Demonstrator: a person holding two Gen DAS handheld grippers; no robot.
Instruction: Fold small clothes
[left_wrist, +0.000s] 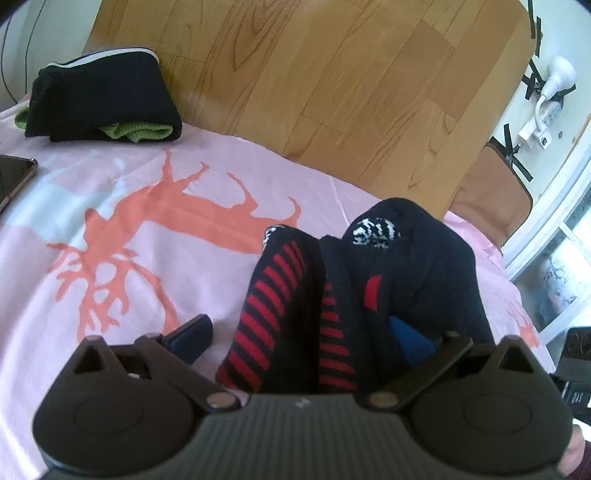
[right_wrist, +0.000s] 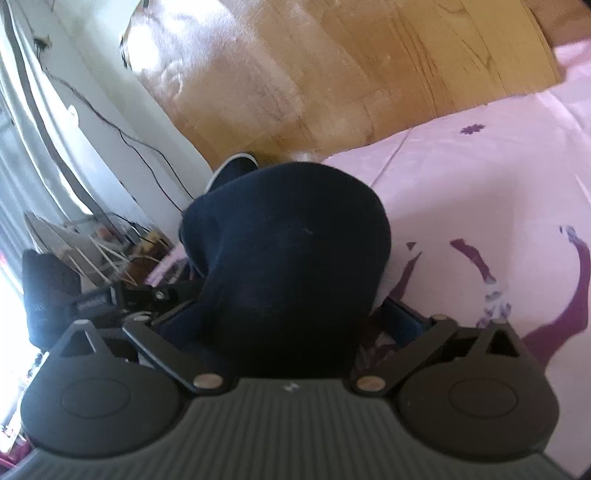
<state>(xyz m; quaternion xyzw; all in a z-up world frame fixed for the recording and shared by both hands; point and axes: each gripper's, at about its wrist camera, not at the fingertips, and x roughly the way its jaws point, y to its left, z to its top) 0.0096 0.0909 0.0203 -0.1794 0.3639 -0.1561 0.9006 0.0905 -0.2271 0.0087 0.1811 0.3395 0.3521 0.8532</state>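
Beside folded black bundle (left_wrist: 99, 99) on pink bedsheet (left_wrist: 147, 206), striped socks (left_wrist: 332, 288) lie unfolded between wide-spread left gripper (left_wrist: 299, 332) fingers; right gripper (right_wrist: 288, 314) spread wide around dark fabric.

Both cameras ride low over the pink sheet (left_wrist: 155, 258), angled down toward the wooden floor (left_wrist: 332, 92) beyond its edge. Each sits very close to the dark socks (left_wrist: 332, 280), which both views share.
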